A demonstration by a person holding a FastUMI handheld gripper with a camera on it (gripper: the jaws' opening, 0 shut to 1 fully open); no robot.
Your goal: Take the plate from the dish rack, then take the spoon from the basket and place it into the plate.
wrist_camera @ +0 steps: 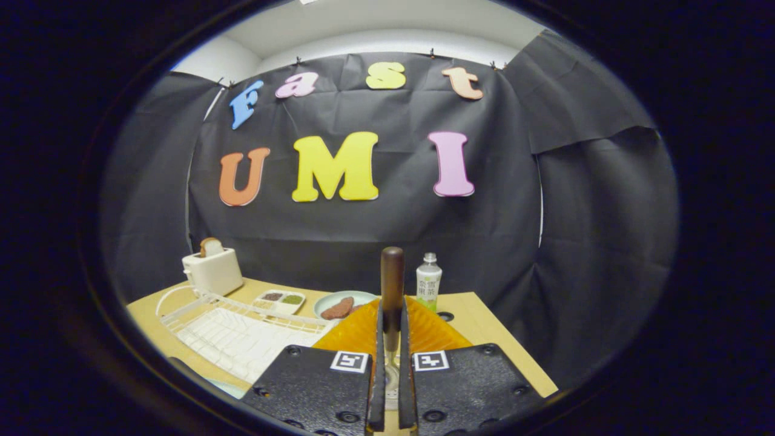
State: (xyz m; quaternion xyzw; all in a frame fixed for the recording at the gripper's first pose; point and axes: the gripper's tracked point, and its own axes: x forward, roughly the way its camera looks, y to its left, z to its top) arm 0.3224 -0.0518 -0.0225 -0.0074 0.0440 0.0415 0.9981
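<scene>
- Gripper view looks out over a wooden bench [484, 330] that stretches ahead of the claw and off to both sides of it.
- White wire dish rack [236, 330] lies on the bench ahead of the claw and to its left, with its slots running away from the fingers.
- Orange ribbed basket [430, 330] sits just ahead of the claw, its wall showing on either side of the two fingers.
- Claw [391, 357] is drawn narrow, both fingers pressing on the spoon's shaft with only that thin gap between them.
- White toaster [213, 270] stands beyond the rack, far left of the claw, with a slice of bread [210, 246] poking out of its top.
- Pale plate [345, 301] rests on the bench beyond the basket, slightly left of the fingers, and carries a reddish-brown piece of food [336, 309].
- Spoon [392, 290] is held upright between the fingers, its dark wooden handle rising above their tips; its bowl is hidden down between them.
- Clear bottle [428, 281] with a white cap stands upright beyond the basket, just right of the spoon handle.
- Small white divided tray [280, 300] lies between the rack and the plate, holding a dark portion and a green portion.
</scene>
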